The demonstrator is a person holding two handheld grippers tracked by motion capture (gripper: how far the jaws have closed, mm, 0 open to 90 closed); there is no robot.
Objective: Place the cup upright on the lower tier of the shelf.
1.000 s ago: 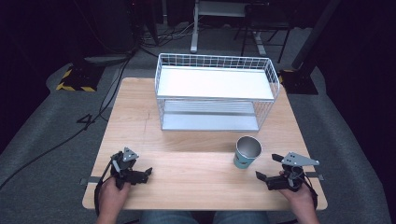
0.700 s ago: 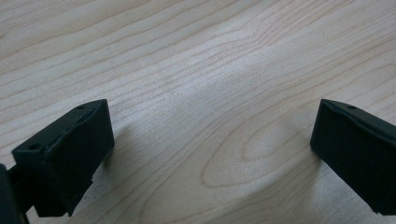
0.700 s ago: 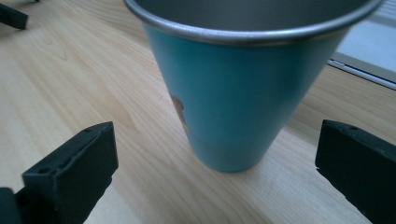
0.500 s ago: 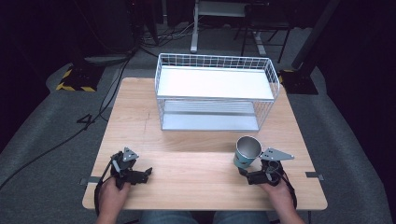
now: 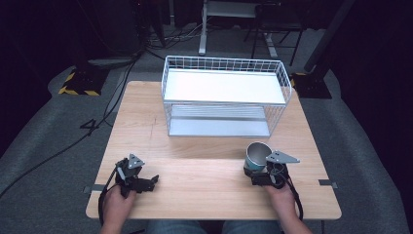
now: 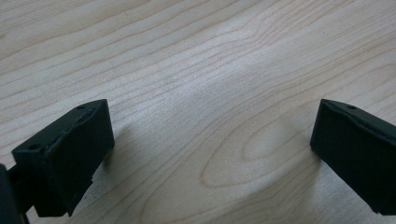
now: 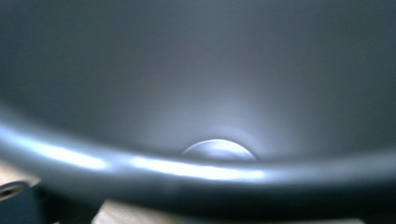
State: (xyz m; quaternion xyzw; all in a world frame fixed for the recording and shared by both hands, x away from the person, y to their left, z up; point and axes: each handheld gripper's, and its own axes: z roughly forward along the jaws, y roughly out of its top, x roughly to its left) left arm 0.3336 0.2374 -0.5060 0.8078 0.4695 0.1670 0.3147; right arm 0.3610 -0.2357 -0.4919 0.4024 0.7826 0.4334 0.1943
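Standing near the lower right of the high view, a grey-blue cup [image 5: 256, 155] sits upright on the wooden tabletop [image 5: 204, 146], its open mouth facing up. The right gripper [image 5: 255, 171] is pressed close against the cup's near side, held by a hand [image 5: 281, 194] coming in from the bottom edge; a grey three-cornered plate tops it. In the right gripper view the cup's rim [image 7: 140, 163] curves across the lower frame and its dark inside rises above, with a bright patch at the bottom of the cup. Whether the jaws are closed on the cup or merely beside it I cannot tell.

At the lower left of the high view, the left gripper [image 5: 152, 180] rests low over the tabletop in the other hand [image 5: 117, 202]. The left gripper view shows its two black jaws spread wide apart with bare wood grain between them, holding nothing.

A white wire basket rack [image 5: 224, 97] with two shelves stands at the far middle of the tabletop, well apart from both grippers.
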